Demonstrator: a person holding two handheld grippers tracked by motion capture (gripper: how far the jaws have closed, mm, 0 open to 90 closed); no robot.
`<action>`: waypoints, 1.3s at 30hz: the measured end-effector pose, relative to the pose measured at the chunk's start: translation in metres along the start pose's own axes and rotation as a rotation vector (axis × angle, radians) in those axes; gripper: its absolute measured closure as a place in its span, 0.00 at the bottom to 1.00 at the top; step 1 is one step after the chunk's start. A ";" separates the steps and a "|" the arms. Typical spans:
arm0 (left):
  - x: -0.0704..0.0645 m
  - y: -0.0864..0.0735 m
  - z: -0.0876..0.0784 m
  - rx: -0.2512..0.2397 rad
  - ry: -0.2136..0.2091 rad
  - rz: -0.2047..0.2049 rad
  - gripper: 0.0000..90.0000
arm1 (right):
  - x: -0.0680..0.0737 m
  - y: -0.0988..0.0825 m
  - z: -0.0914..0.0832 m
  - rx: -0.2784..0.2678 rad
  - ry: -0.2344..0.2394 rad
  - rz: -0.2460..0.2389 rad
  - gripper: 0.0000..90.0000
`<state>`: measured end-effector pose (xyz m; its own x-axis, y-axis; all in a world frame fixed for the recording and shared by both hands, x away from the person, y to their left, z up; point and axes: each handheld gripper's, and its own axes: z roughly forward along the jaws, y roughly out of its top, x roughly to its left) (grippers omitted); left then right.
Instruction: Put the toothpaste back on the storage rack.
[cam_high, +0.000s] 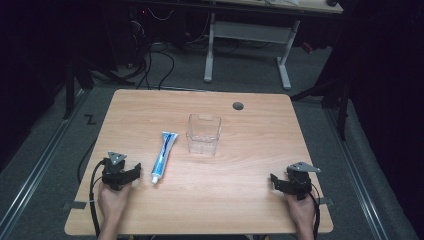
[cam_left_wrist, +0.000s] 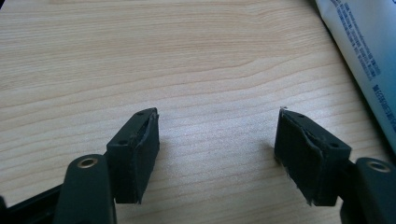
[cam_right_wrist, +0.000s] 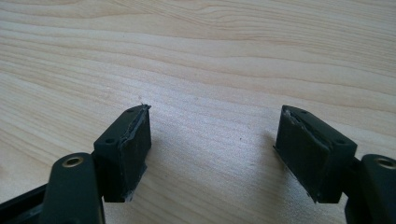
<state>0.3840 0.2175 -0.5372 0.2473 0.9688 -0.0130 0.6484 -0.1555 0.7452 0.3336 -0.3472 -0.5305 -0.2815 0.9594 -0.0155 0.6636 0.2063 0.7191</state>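
Toothpaste tube (cam_high: 164, 156) and clear plastic container (cam_high: 203, 134) wait untouched at the middle of a wooden table (cam_high: 250, 200), with the work judged to be at its very start. The blue-and-white tube lies flat, its cap end pointing toward the near edge and its crimped tail angled away toward the far side; the empty container stands upright just to its right, apart from it. Nothing rests inside the container.

At the near left, the left gripper (cam_high: 134, 171) sits low over the tabletop in a person's hand, just left of the tube's cap end. The left gripper view has its jaws spread wide with bare wood grain between them, and the tube (cam_left_wrist: 364, 56) runs along the right edge of that view, outside the jaws and not in contact with them. At the near right, the right gripper (cam_high: 274, 179) is held well apart from both objects; the right gripper view likewise has its jaws standing wide over plain wood, gripping nothing.

Judging by the layout, the likely job is to lift the tube and set it into the container. No part of that appears done: the tube has not been grasped, and the pick-up, the carry and the placing all seem to lie ahead. The left gripper looks best placed to begin.
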 end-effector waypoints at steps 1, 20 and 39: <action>0.000 0.000 0.000 0.000 0.001 -0.001 0.35 | 0.000 0.000 0.000 0.000 0.000 0.000 0.29; 0.002 -0.001 -0.002 -0.002 -0.016 -0.020 0.34 | 0.000 0.000 0.000 0.000 0.000 0.003 0.29; 0.006 -0.001 -0.014 -0.039 -0.058 -0.054 0.32 | 0.000 0.000 0.000 -0.001 0.002 0.005 0.29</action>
<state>0.3749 0.2258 -0.5286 0.2547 0.9626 -0.0923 0.6336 -0.0941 0.7679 0.3337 -0.3473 -0.5305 -0.2799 0.9600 -0.0109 0.6644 0.2018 0.7196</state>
